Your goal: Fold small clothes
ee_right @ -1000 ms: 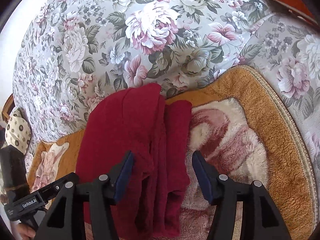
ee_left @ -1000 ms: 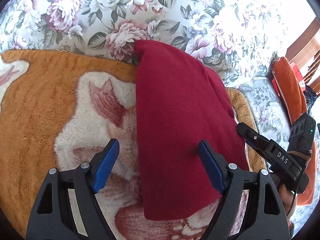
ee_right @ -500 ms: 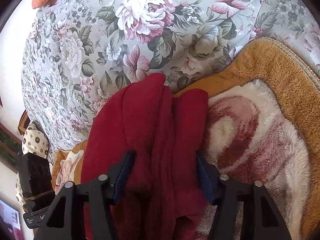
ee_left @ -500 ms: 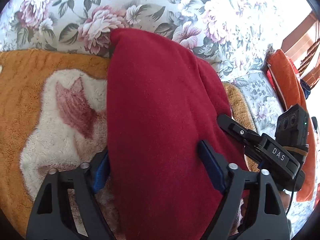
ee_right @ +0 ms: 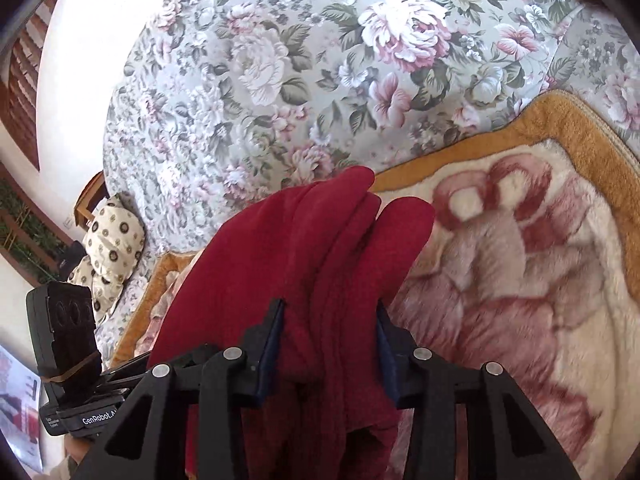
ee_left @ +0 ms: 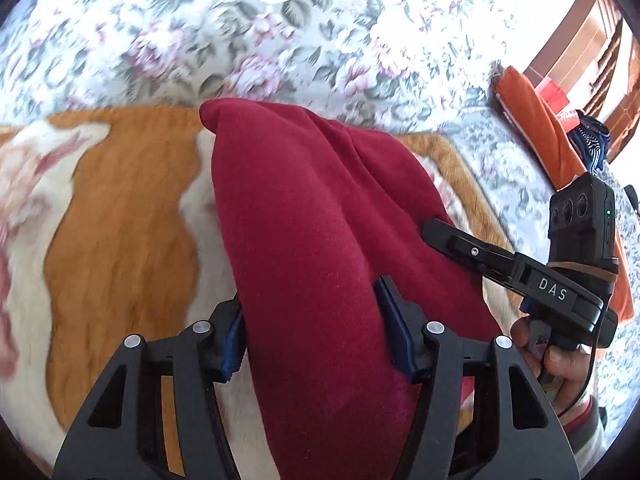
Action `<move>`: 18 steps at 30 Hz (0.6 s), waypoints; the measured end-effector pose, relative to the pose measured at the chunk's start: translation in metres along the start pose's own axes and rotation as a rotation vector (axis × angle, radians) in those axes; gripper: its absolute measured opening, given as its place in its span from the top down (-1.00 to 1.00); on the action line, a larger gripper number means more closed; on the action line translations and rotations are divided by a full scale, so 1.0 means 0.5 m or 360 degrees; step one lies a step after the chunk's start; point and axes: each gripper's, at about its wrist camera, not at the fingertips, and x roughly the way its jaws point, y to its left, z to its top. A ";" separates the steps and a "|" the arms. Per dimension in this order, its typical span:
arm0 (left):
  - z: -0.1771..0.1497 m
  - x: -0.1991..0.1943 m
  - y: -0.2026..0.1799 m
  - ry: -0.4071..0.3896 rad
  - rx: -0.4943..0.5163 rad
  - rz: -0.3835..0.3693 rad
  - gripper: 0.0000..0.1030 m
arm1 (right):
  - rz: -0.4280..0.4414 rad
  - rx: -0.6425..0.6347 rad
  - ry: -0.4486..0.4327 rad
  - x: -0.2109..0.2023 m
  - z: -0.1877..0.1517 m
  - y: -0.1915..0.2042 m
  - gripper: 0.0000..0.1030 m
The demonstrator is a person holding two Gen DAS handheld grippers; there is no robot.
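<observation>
We see a floral sheet [ee_right: 280, 80] under a plush blanket [ee_right: 520, 280], on which our red garment [ee_left: 312, 220] lies bunched. Our left gripper [ee_left: 316, 332] and right gripper [ee_right: 330, 344] are both closing, jaws part-open with pads pressing its folds.

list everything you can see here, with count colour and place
red garment: 1, dark red, bunched on the blanket, running between both tongs
plush blanket: 1, orange-brown border with cream and pink pattern, under the garment
floral cover: 1, grey-green with pink flowers, beyond the blanket
dotted cushion: 1, cream with dark dots, far left in the right wrist view
orange cloth: 1, orange, far right in the left wrist view
left tongs: 1, black with blue pads, closing around the garment
right tongs: 1, black with blue pads, closing around the garment
hand: 1, holding the right tongs' handle
</observation>
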 end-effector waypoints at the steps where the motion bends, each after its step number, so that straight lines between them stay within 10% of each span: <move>1: -0.024 0.002 0.008 0.0037 -0.0020 0.0023 -0.14 | -0.0023 -0.0029 0.0048 0.008 -0.020 0.009 0.19; 5: -0.076 0.017 0.036 0.0077 -0.0089 0.0055 -0.23 | -0.0289 -0.0231 0.0108 0.012 -0.069 0.043 0.05; 13: -0.063 -0.059 0.029 -0.0217 -0.0059 0.0222 -0.23 | -0.0376 -0.0302 -0.0061 -0.025 -0.040 0.112 0.04; 18: -0.063 -0.024 0.036 -0.0168 -0.0050 0.0228 -0.23 | -0.0346 -0.0246 0.0057 0.059 -0.025 0.098 0.84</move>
